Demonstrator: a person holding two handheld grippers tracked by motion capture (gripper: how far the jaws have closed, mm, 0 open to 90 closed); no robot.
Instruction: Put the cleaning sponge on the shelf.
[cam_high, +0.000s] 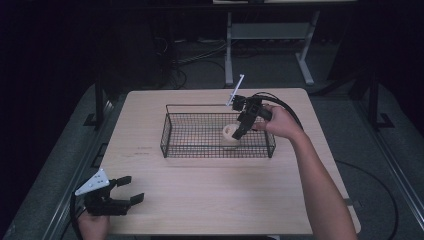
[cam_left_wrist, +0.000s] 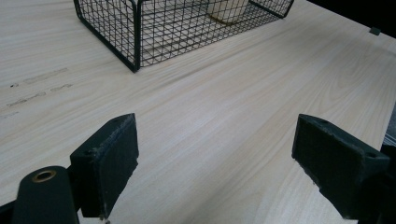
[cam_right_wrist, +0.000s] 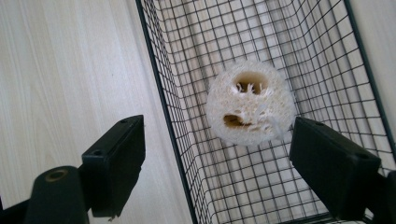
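Inside the black wire-mesh basket (cam_high: 200, 145), near its right end, sat the pale round fibrous loofah piece (cam_high: 230, 136), partly hidden by the right gripper (cam_high: 240, 131), jaws spread w/ nothing held. Left gripper (cam_high: 134, 190) hung released at the light wooden table (cam_high: 210, 200)'s near-left corner; in its view the loofah was cut off at the top edge.

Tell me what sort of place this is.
Probably a lab or workshop set up for recording. A bare wooden table stands in a dark room, cables trail over the floor behind it, and a metal desk frame stands beyond.
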